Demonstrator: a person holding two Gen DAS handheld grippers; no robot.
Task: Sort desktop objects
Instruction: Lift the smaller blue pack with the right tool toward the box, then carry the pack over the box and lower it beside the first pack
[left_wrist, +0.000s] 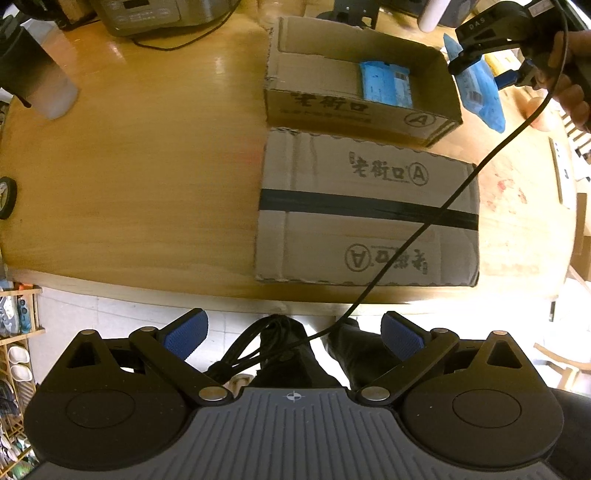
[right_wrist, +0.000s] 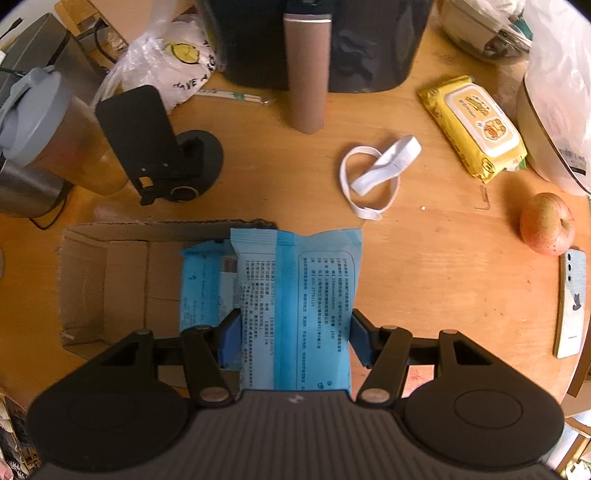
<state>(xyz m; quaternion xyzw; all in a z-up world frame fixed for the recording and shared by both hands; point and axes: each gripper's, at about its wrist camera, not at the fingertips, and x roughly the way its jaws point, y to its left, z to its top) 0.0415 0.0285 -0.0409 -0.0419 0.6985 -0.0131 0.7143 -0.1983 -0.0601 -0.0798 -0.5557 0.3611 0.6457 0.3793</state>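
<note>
Right gripper (right_wrist: 295, 336) clamps blue packet (right_wrist: 295, 295), frame centre, overhanging open box's (right_wrist: 103, 280) right edge. Should shift left beside the packet inside (right_wrist: 199, 284) before releasing. Left gripper (left_wrist: 293, 334) wide, empty.

packet (right_wrist: 295, 306): lt blue w/ dark print | box (left_wrist: 354, 110): brown, blk print | apple (right_wrist: 547, 224): red-yellow | wipes (right_wrist: 474, 127): yellow

Open box (right_wrist: 107, 273) half free, blue packet (right_wrist: 201, 284) filling its right; bare wood (right_wrist: 424, 266) beside
</note>
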